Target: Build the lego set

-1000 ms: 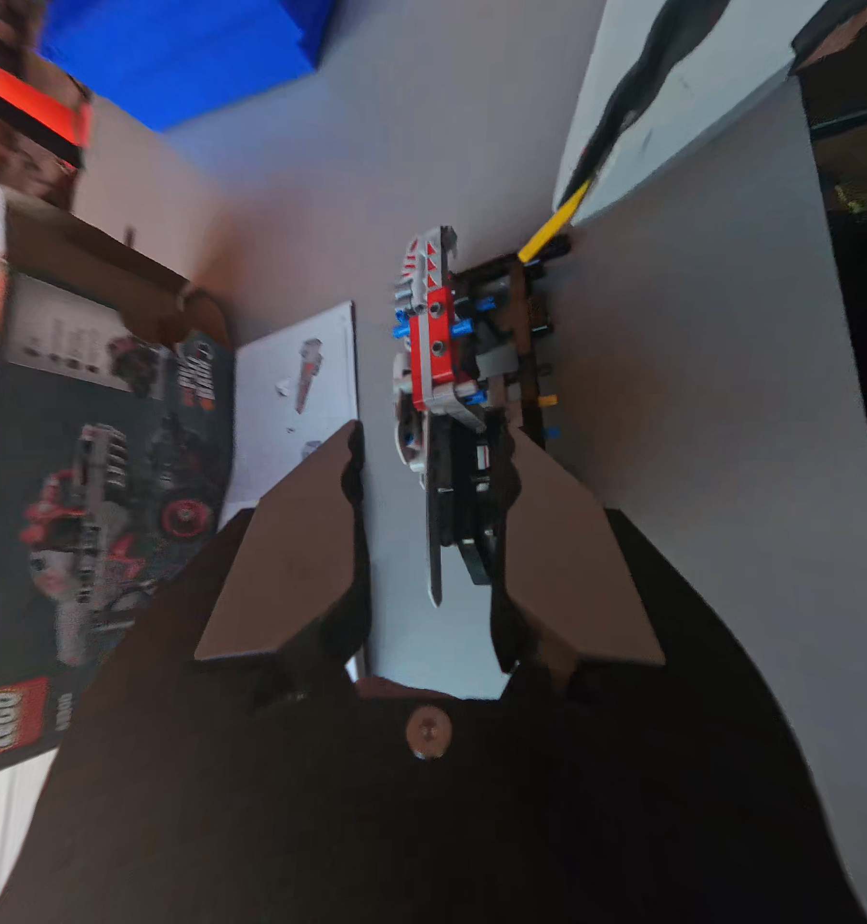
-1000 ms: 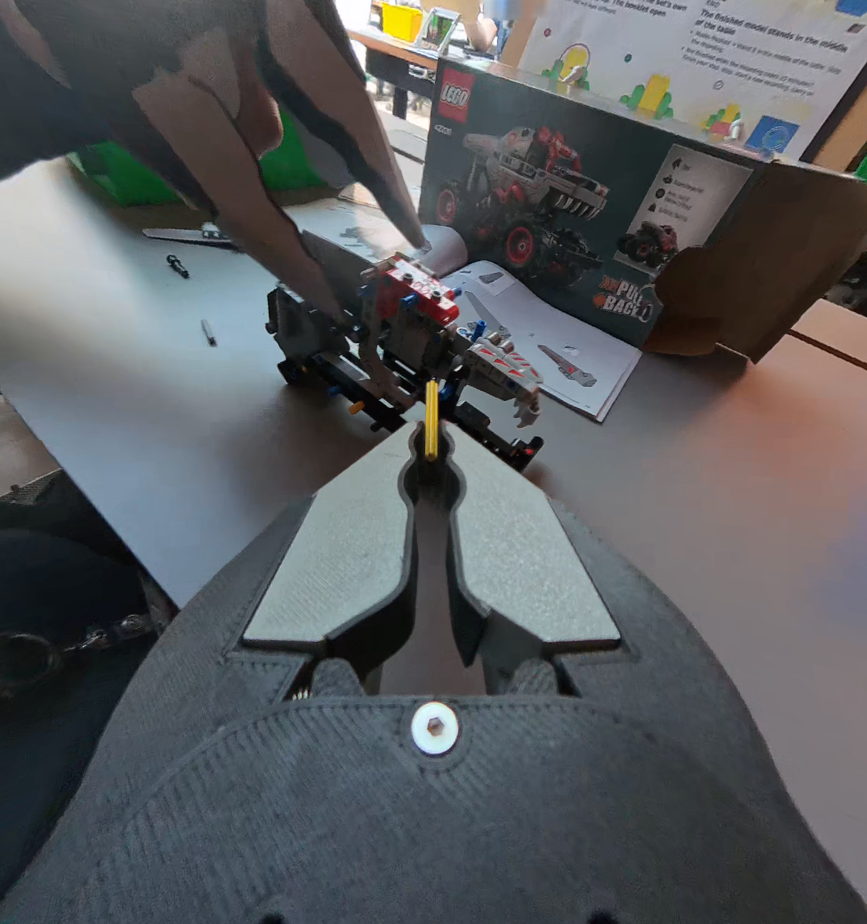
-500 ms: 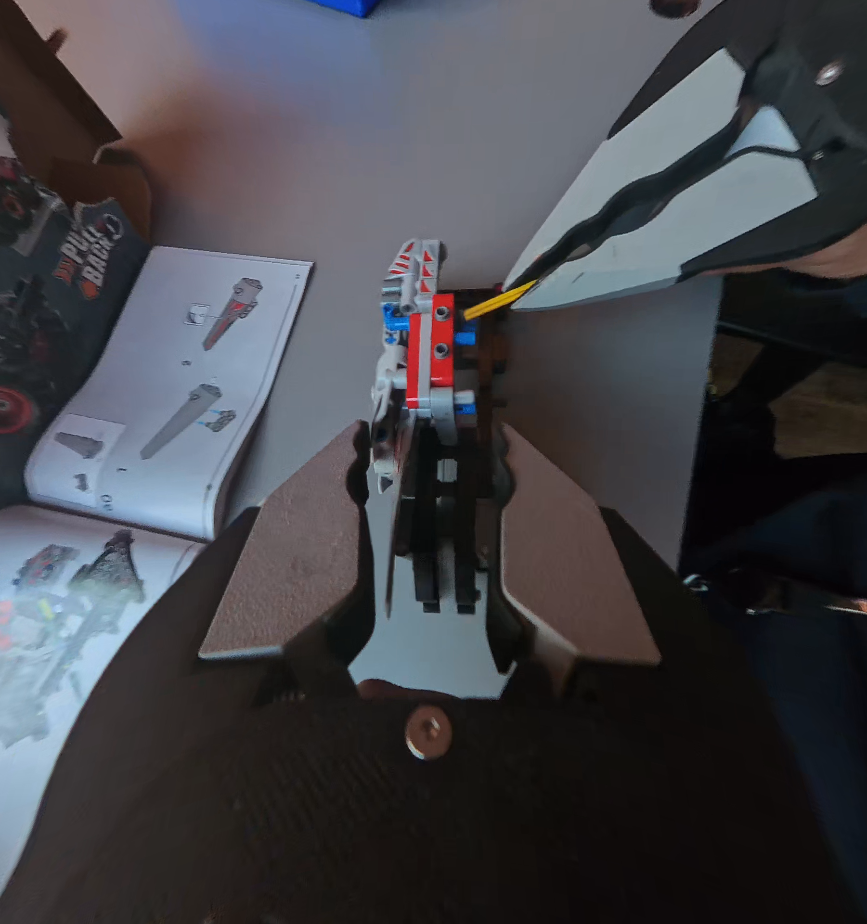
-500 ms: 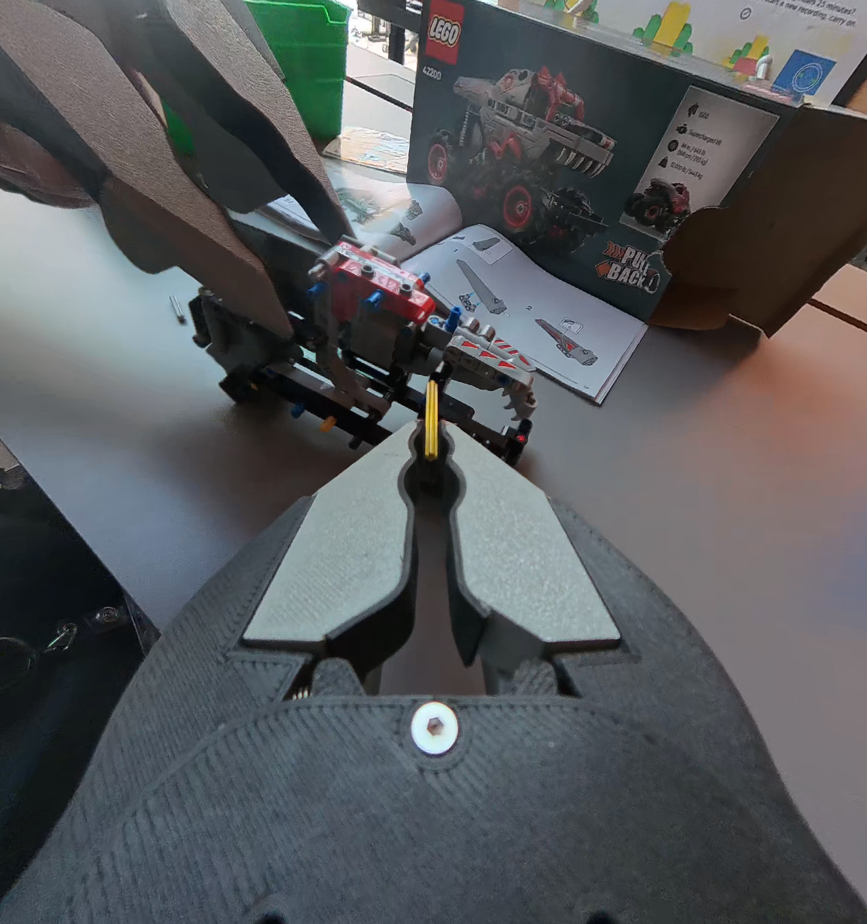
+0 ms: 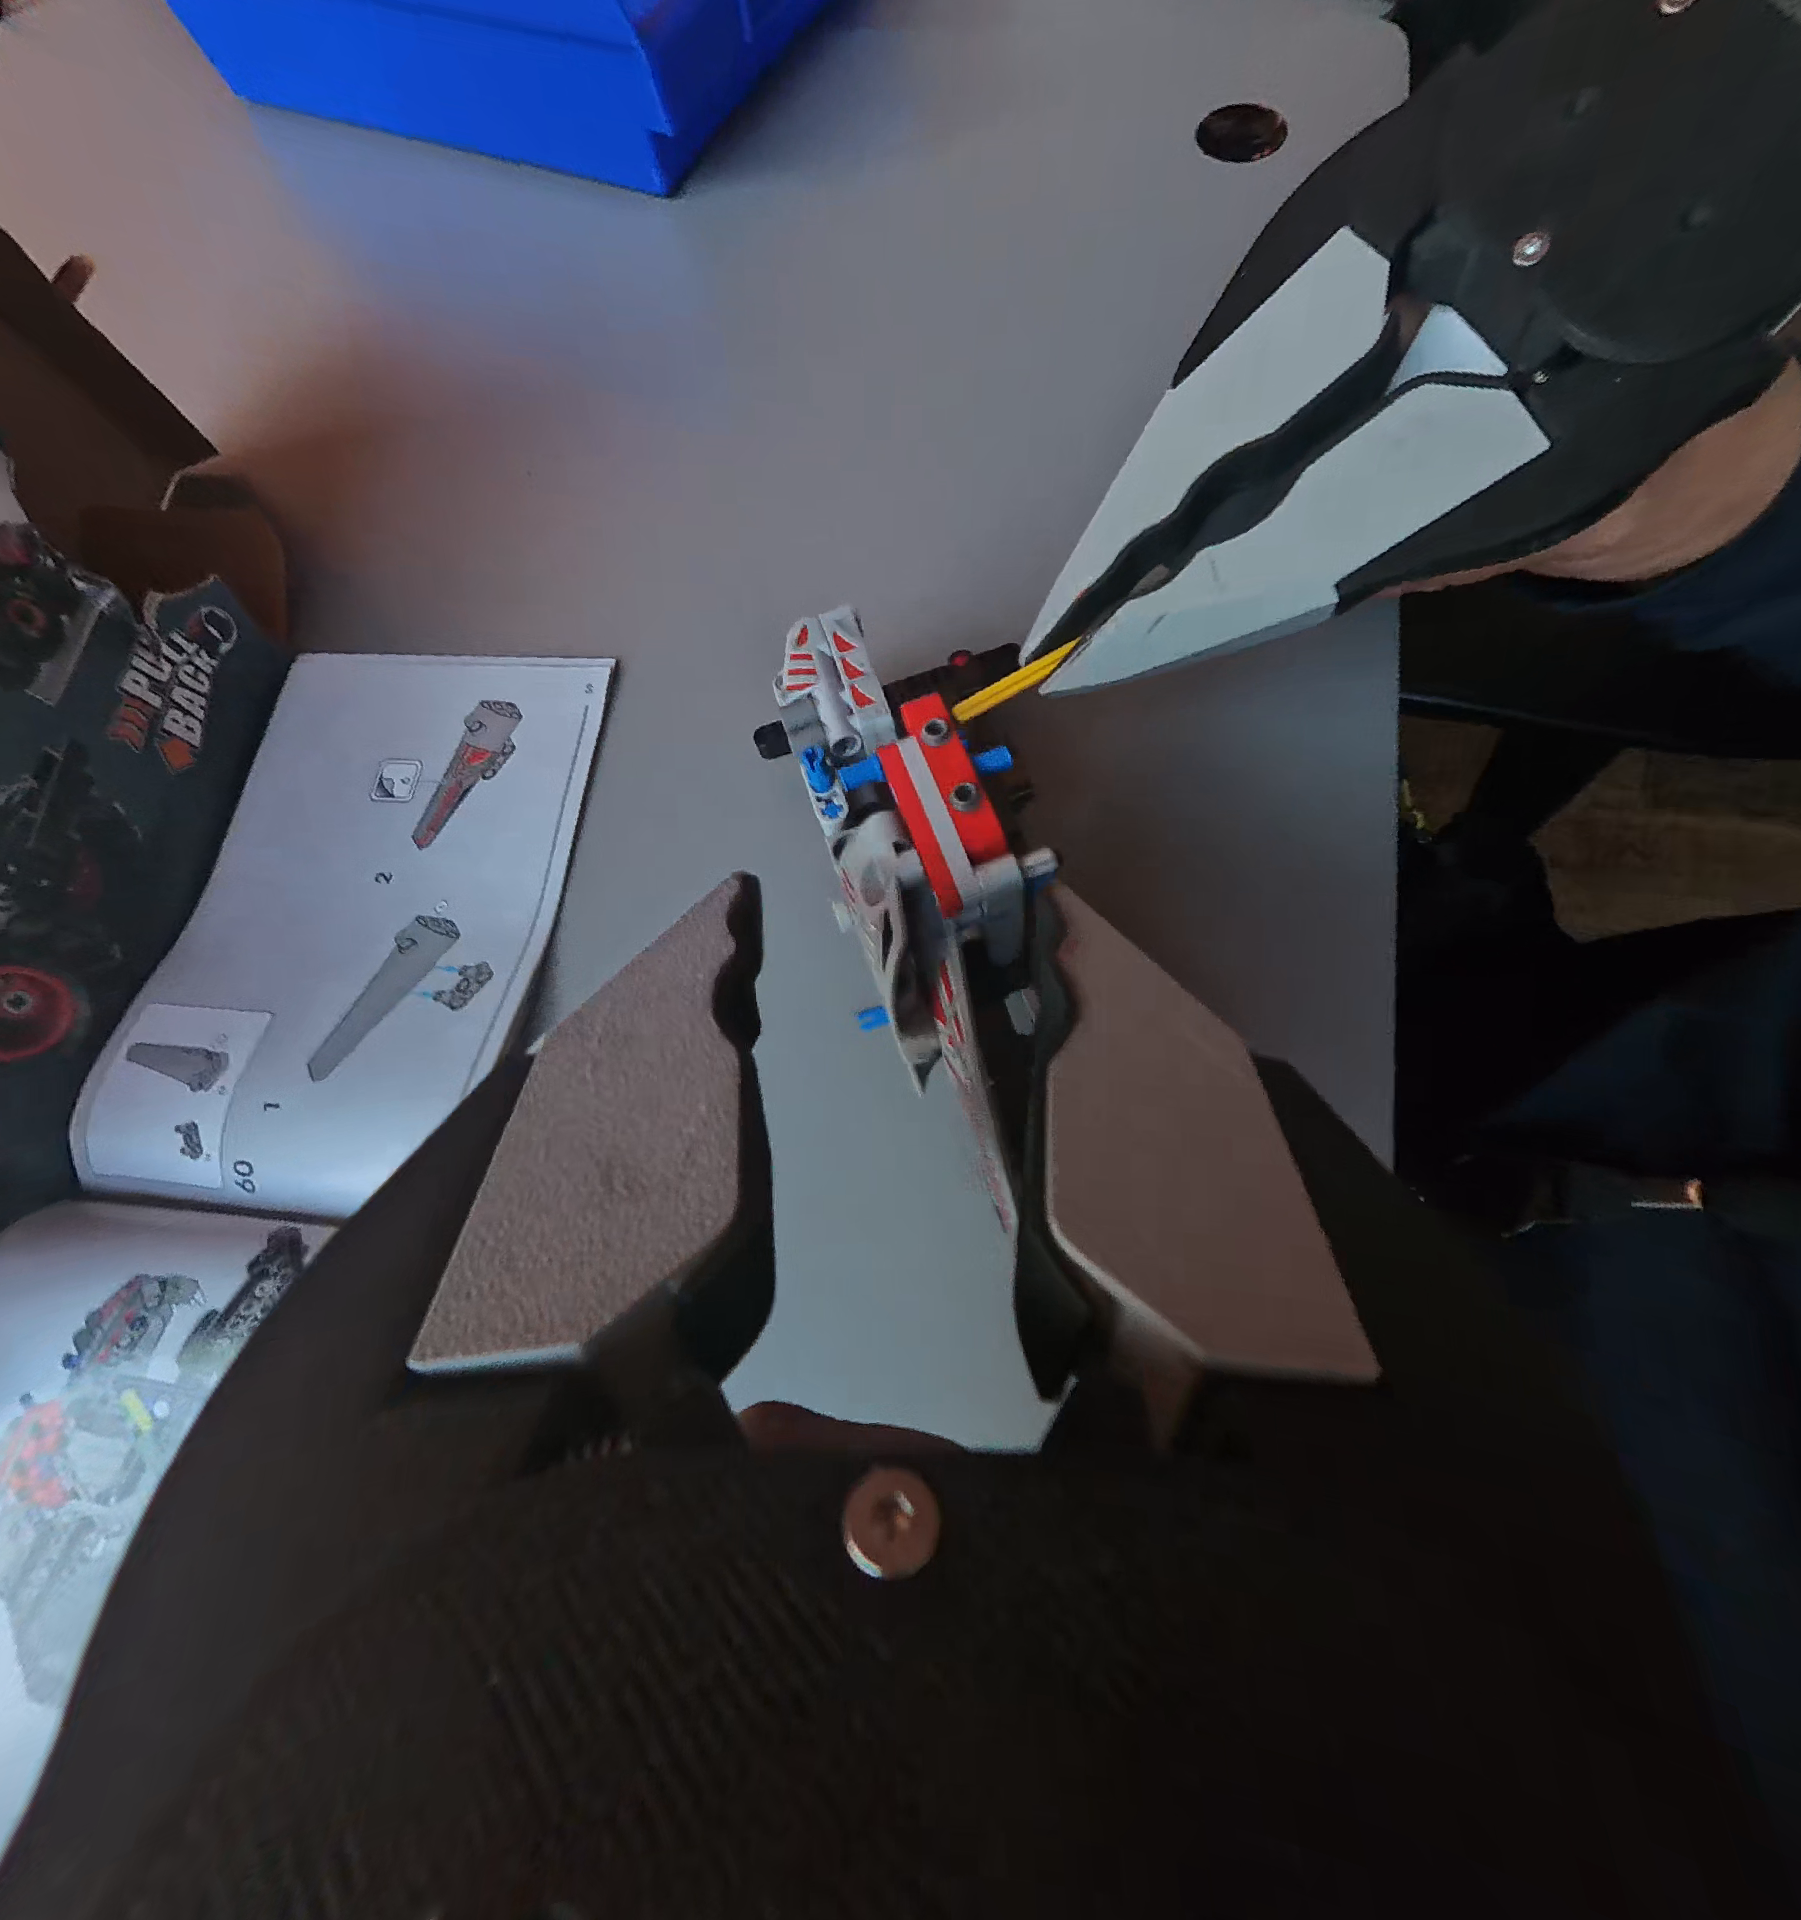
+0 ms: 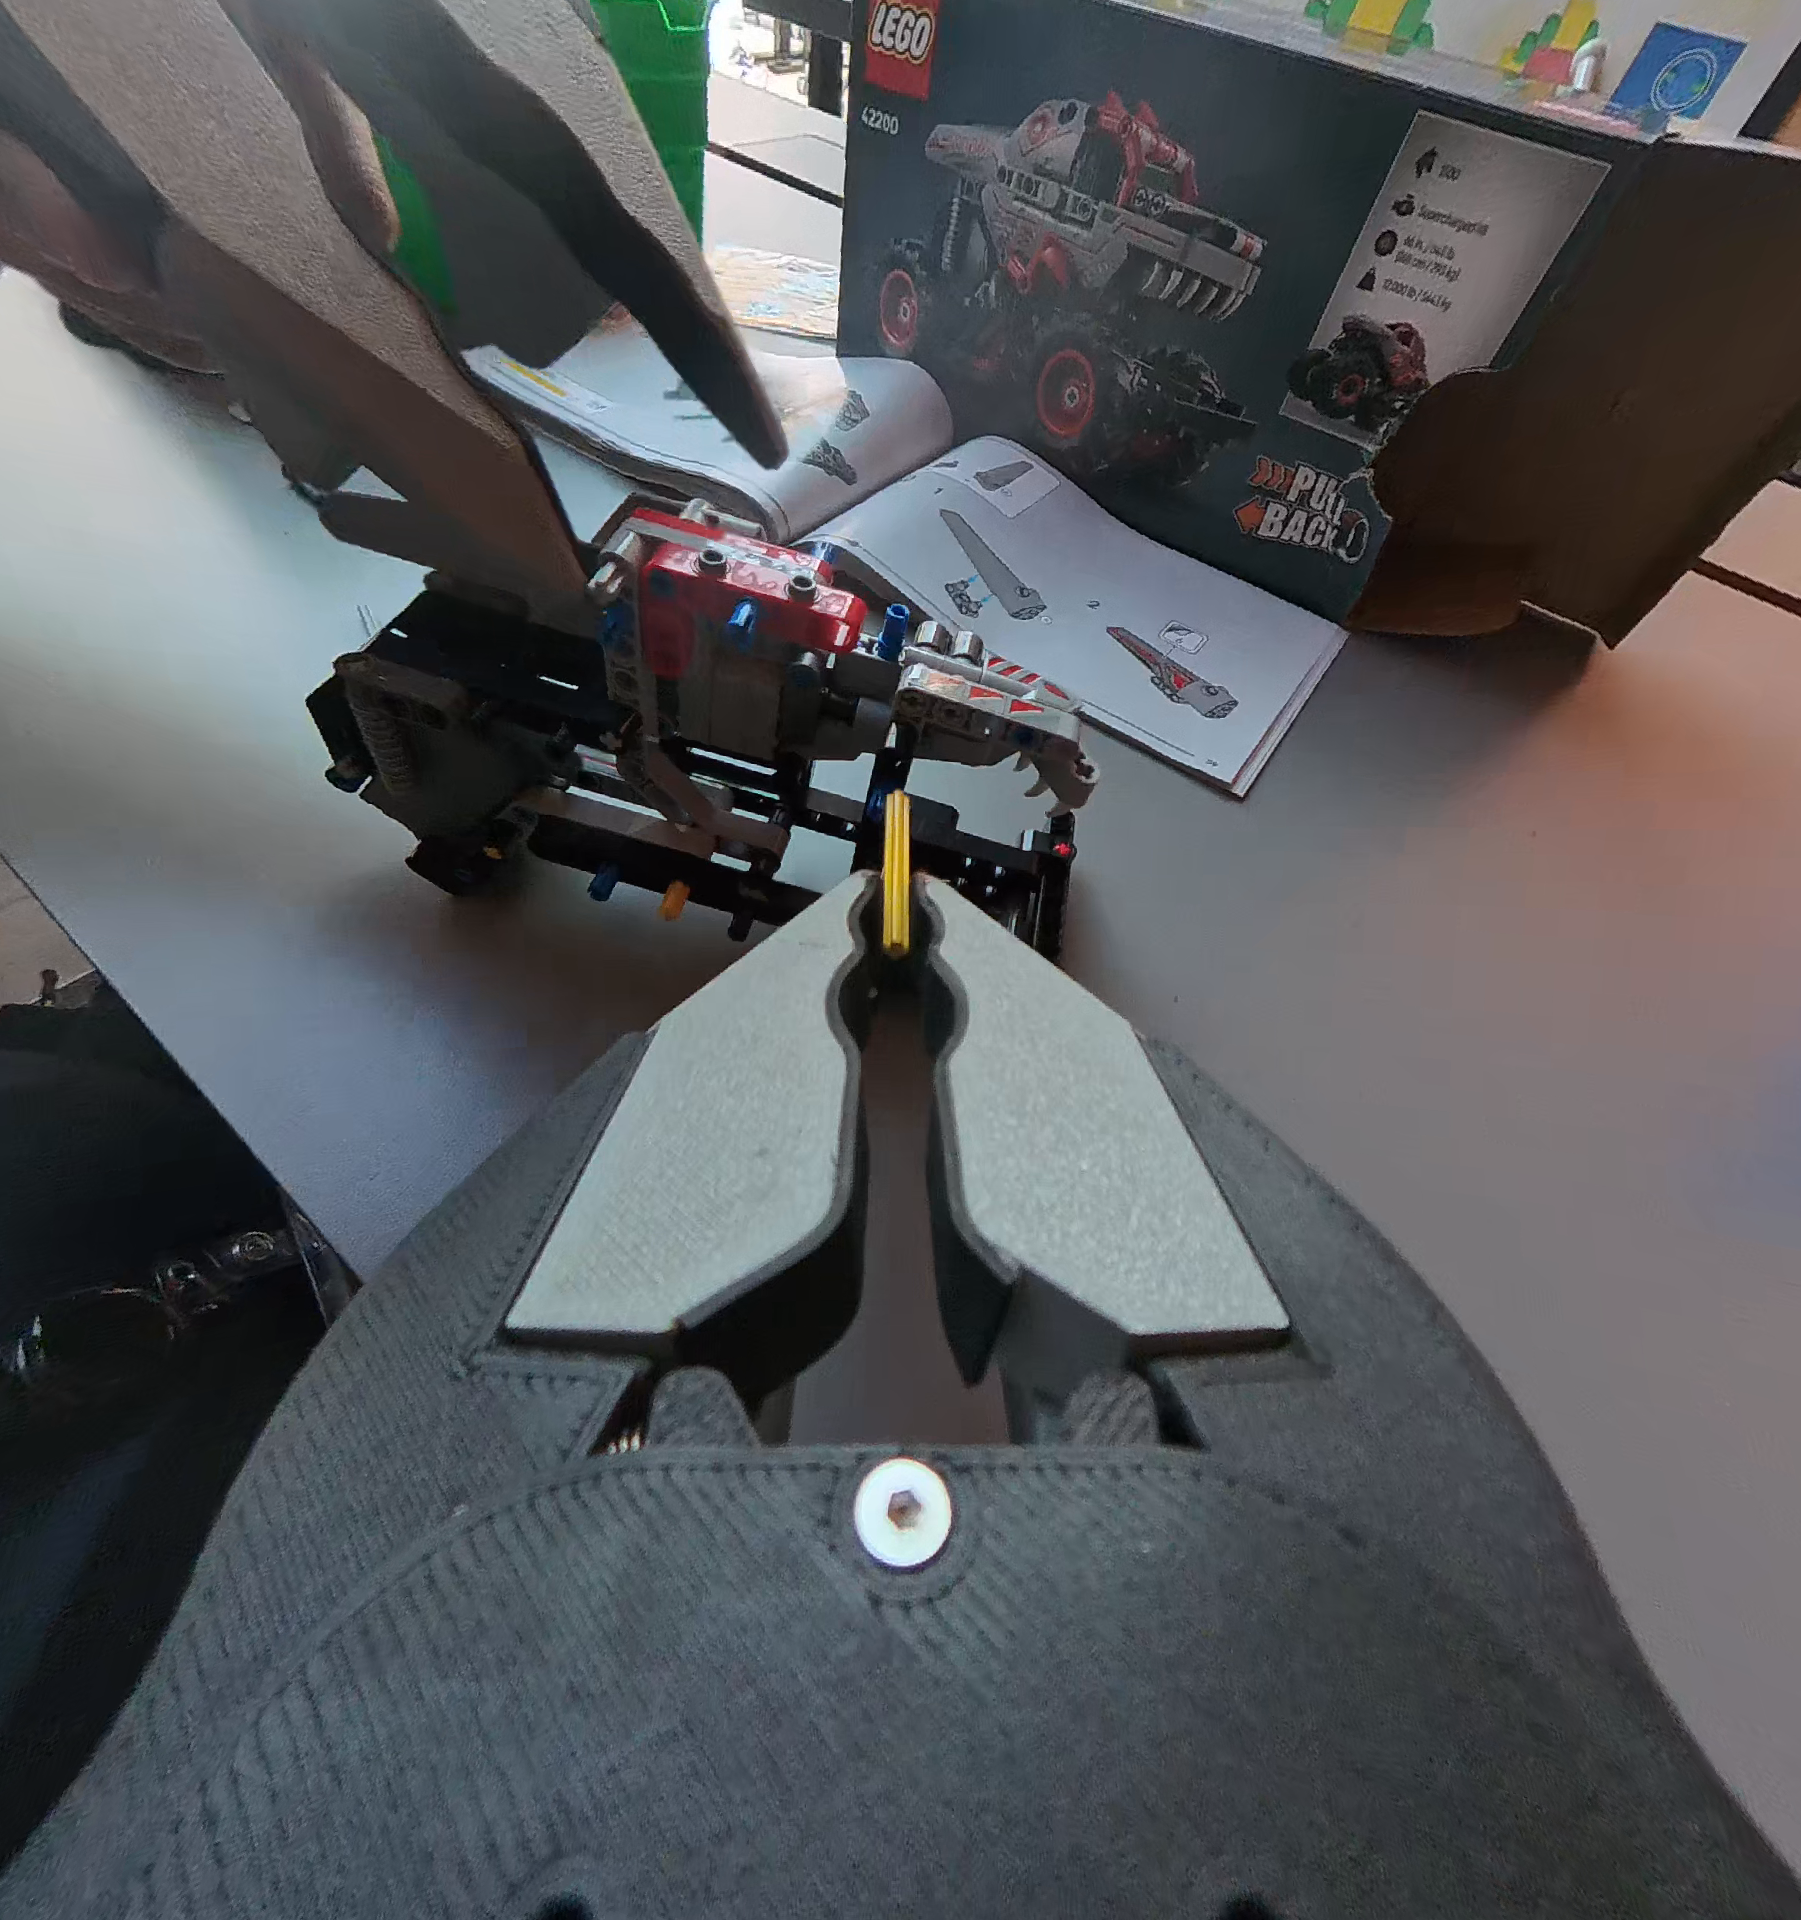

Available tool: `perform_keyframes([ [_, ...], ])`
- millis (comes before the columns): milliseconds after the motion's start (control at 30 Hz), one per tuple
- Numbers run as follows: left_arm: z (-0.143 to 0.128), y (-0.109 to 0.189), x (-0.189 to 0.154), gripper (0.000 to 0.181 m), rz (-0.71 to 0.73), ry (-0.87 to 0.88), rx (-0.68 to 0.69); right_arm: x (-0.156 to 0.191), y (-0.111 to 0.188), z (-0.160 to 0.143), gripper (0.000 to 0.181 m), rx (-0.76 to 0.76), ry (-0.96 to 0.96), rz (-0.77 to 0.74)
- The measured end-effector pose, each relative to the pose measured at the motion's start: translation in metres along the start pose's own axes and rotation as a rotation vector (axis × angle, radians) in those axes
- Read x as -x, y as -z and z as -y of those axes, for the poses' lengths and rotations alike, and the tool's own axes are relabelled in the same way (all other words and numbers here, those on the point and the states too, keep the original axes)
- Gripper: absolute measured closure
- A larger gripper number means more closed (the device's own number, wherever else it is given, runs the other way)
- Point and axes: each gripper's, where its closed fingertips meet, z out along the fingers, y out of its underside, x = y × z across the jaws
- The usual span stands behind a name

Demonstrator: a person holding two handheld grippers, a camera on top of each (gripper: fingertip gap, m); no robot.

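The partly built lego truck (image 6: 730, 665), with a red block, white toothed jaw and black frame, stands on the grey table (image 6: 1395, 935). My left gripper (image 5: 901, 935) is open and straddles its rear. The right finger (image 5: 1135, 1143) rests against the model (image 5: 927, 810); the left finger (image 5: 647, 1122) is clear of it. My right gripper (image 6: 894, 894) is shut on a thin yellow axle (image 6: 896, 862). The axle's tip is at the black front frame under the jaw. In the left wrist view the right gripper (image 5: 1052, 655) comes in from the upper right with the axle (image 5: 1010, 686).
The open instruction booklet (image 6: 1083, 582) lies just behind the model, with the set's box (image 6: 1135, 208) upright behind it. A blue bin (image 5: 522, 73) sits at the far end. The table edge (image 5: 1395, 935) runs close to the model's right side. A green bin (image 6: 657, 104) stands beyond. My right fingertips sit around 8 cm from my left ones.
My right gripper has brought the yellow axle closer, until its tip meets the model's black front frame. My left gripper has swung round the model's rear and still straddles it.
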Motion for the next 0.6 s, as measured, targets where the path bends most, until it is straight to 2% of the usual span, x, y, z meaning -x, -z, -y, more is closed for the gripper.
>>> perform_keyframes([
  [33,0.002,-0.002,0.000,0.126,-0.016,-0.005,0.006,0.000,-0.001,0.001,0.179,0.002,0.001,0.003],
  [167,0.019,-0.003,0.003,0.122,-0.098,-0.002,-0.023,0.000,-0.005,0.002,0.179,0.006,0.006,0.011],
  [233,0.027,0.000,0.011,0.128,-0.112,-0.011,-0.036,-0.001,-0.007,0.002,0.179,0.008,0.007,0.008],
  [400,0.017,-0.019,0.028,0.142,-0.179,0.006,0.090,-0.001,-0.008,0.004,0.180,0.004,0.008,0.012],
  [433,0.014,-0.023,0.028,0.141,-0.213,0.013,0.107,-0.002,-0.008,0.005,0.180,0.003,0.009,0.010],
  [600,0.016,-0.029,0.034,0.143,-0.288,0.074,0.093,-0.004,-0.009,0.005,0.180,0.008,0.012,0.009],
])
